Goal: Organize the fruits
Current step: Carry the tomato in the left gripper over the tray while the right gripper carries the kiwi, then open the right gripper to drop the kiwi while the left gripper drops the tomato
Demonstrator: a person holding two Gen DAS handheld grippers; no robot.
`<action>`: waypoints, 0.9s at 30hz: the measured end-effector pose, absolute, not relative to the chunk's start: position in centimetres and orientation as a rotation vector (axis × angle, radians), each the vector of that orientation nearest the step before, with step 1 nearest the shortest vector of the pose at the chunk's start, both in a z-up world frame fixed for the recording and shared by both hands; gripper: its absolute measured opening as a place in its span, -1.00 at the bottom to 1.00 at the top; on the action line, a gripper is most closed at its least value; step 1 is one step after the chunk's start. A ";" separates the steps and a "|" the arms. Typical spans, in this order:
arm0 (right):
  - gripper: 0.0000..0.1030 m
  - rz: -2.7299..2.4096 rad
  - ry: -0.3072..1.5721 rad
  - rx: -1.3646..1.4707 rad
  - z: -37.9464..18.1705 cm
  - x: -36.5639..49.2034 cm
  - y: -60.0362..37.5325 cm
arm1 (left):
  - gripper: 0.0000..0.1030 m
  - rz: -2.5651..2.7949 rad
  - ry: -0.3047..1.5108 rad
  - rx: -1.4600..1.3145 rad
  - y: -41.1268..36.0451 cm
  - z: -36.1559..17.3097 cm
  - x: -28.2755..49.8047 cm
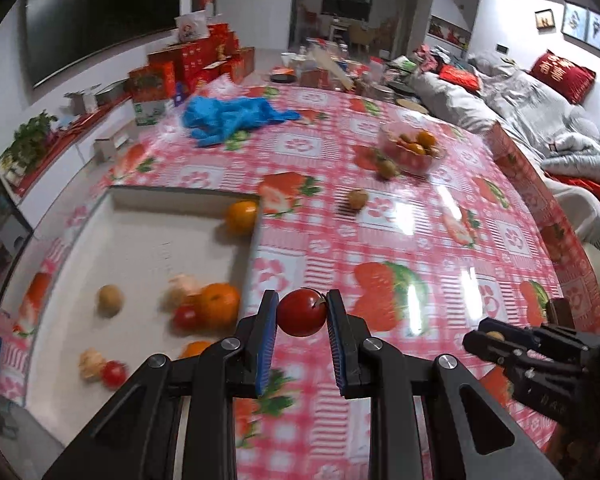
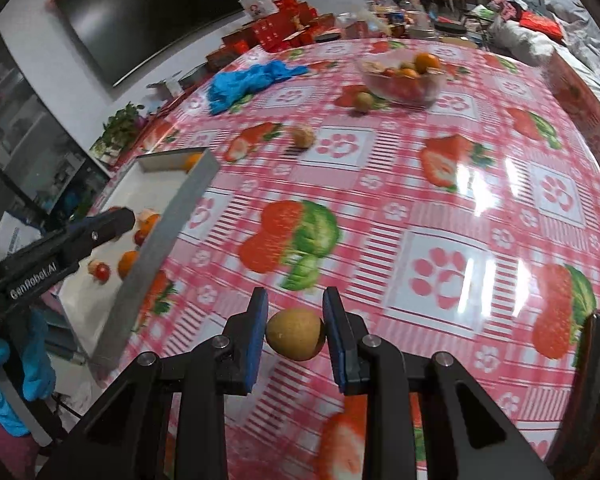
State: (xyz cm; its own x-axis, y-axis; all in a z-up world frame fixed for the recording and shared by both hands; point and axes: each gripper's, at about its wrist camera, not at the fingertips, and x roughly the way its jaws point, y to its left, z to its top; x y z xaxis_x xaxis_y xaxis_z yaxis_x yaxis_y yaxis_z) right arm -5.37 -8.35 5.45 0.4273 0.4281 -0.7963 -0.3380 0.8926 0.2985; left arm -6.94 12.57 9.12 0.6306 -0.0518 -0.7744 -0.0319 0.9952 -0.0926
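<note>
My left gripper [image 1: 302, 312] is shut on a red cherry tomato [image 1: 301, 313], held above the tablecloth just right of the white tray [image 1: 140, 240]. The tray holds oranges [image 1: 218, 305], small tomatoes [image 1: 114, 374] and tan longan-like fruits [image 1: 110, 300]. My right gripper [image 2: 295, 334] is shut on a tan round fruit [image 2: 295, 334] over the cloth; in the left wrist view it [image 1: 484, 340] shows at lower right. The left gripper [image 2: 116, 216] reaches over the tray [image 2: 156, 196] in the right wrist view. A clear bowl [image 1: 412, 150] [image 2: 400, 76] of mixed fruit stands farther back.
Two loose tan fruits [image 1: 358, 199] [image 1: 387, 168] lie on the pink strawberry tablecloth [image 1: 420, 248] between tray and bowl. A blue plastic bag [image 1: 232, 116] lies at the back left. Red boxes [image 1: 180, 64] and clutter crowd the far end. A sofa [image 1: 540, 100] runs along the right.
</note>
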 end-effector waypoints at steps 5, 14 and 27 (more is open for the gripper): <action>-0.40 0.538 1.016 0.071 6.7 -5.1 -4.7 | -0.50 0.057 0.885 -0.110 16.1 8.8 -8.2; -0.40 0.638 1.020 0.014 8.3 -4.4 2.1 | -0.50 0.153 0.889 -0.166 21.1 7.8 -9.4; -0.40 0.750 0.994 -0.065 12.1 -1.6 10.3 | -0.50 0.218 0.899 -0.176 24.0 6.9 -9.0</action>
